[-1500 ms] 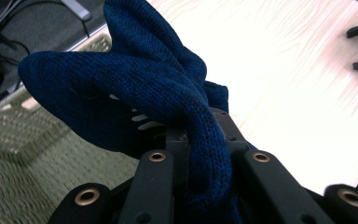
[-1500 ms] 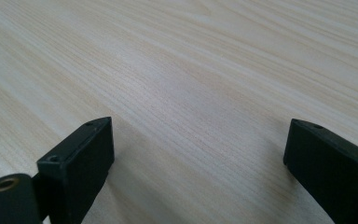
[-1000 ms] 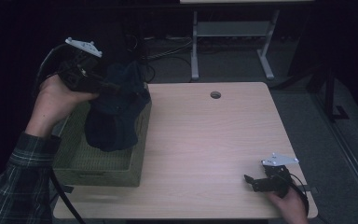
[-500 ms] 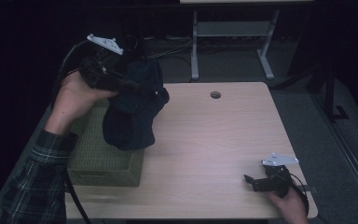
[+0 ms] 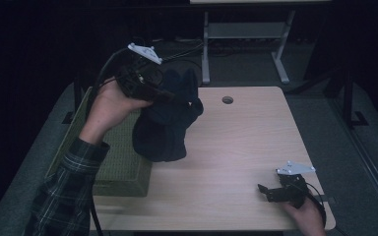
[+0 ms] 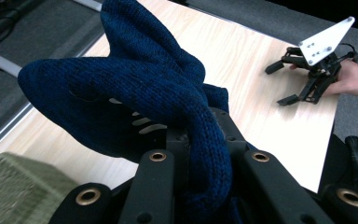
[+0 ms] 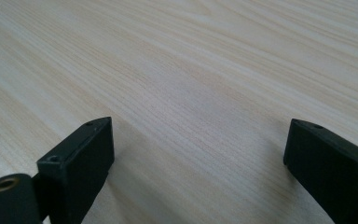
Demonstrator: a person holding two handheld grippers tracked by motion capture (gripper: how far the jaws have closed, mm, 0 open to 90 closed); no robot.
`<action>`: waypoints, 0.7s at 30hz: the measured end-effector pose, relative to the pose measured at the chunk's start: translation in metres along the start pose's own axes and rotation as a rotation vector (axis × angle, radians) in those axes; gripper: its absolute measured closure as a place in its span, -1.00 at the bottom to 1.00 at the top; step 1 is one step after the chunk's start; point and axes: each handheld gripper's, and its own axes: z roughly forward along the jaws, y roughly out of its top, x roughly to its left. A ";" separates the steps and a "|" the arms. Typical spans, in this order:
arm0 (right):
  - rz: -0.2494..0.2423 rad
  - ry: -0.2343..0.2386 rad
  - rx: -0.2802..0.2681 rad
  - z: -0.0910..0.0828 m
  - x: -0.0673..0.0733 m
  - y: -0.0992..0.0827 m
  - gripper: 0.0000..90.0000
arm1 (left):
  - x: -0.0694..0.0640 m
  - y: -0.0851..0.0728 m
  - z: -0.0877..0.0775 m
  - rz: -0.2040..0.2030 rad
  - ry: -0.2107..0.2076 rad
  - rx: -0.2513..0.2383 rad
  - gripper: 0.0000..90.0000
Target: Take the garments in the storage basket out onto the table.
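The left gripper (image 5: 174, 96), jaws clamped on the navy knit garment (image 5: 165, 125), holds it lifted out of the green basket (image 5: 120, 162) at centre-left; setting it on the worktop (image 5: 246, 142) remains. The right gripper (image 5: 275, 189) rests lower right, jaws apart and empty.

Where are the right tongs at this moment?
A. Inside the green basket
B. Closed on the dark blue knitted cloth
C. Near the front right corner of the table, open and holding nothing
C: the right tongs sit low by the table's front right corner, jaws apart with bare wood between them.

garment (image 5: 163, 129): dark navy knit | basket (image 5: 120, 164): olive green, woven | table (image 5: 236, 142): pale wood grain | sleeve (image 5: 64, 196): dark plaid | gripper jaws: black
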 end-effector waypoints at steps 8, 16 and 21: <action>-0.001 0.000 0.000 0.000 0.000 0.000 -0.82 | -0.014 0.005 0.030 0.012 -0.053 -0.017 0.76; -0.004 -0.002 -0.002 0.000 0.000 0.000 -0.82 | -0.029 0.009 0.066 0.012 -0.109 -0.026 0.76; -0.004 -0.002 -0.001 0.000 0.000 0.000 -0.82 | -0.037 0.009 0.088 0.016 -0.142 -0.024 0.76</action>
